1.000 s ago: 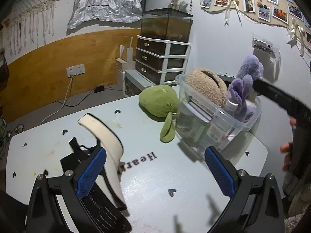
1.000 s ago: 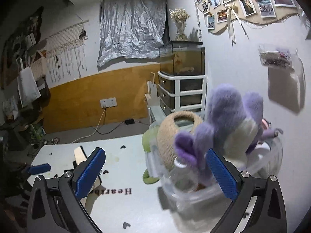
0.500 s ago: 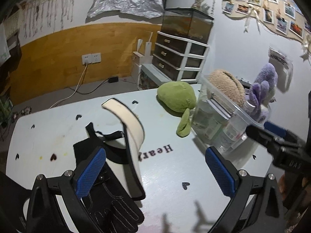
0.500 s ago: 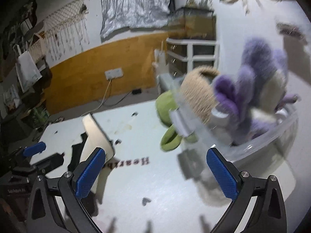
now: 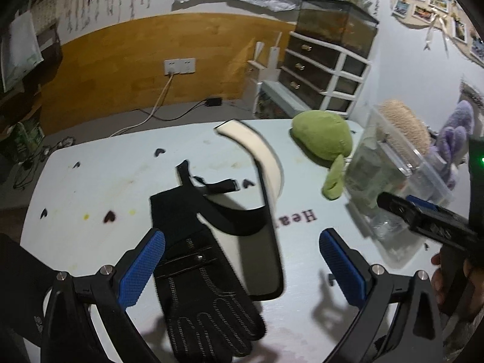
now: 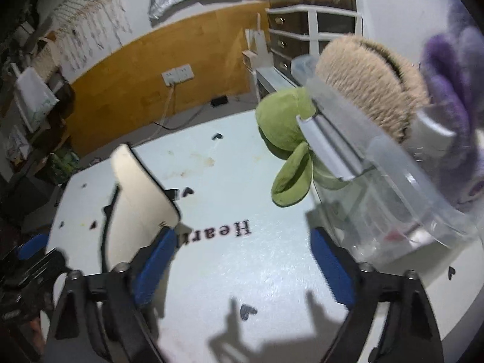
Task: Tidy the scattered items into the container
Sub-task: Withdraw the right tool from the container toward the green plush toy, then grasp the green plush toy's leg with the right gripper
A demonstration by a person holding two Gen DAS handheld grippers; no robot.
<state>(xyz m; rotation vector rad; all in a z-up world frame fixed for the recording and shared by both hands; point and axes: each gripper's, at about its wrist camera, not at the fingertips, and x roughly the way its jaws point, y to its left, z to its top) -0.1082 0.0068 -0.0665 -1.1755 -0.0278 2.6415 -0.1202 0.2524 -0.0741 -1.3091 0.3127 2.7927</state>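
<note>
Both of my claws are spread wide and carry nothing: my left claw (image 5: pixel 242 260) hangs over the black glove (image 5: pixel 193 269), and my right claw (image 6: pixel 242 260) hangs over a bare patch of the white bench (image 6: pixel 230 181) just beside the clear plastic container (image 6: pixel 390 187). Taking that container as my landmark, the green plush toy (image 5: pixel 322 139) lies touching its near wall, the cream sun visor (image 5: pixel 260 163) stands tilted on its edge further out from it, and the glove lies furthest away, flat on the bench with its strap under the visor's black band. The container already looks piled high, with a tan fuzzy item (image 6: pixel 366 84) and a purple plush (image 6: pixel 453 90) rising above its rim. I think the main risk is the overlap: if my left claw closes on the glove and lifts, the visor may be dragged or tipped along with it, and could slide off the bench. The glove is limp and thin, so a pinch that comes in too shallow may catch only 1 layer and let it slip. A further worry is the container itself; pushing anything more onto that heap could roll the purple plush over the rim, and a bump from my right claw might shove the light box toward the bench edge. My 2 claws also sit close enough that they could collide.
</note>
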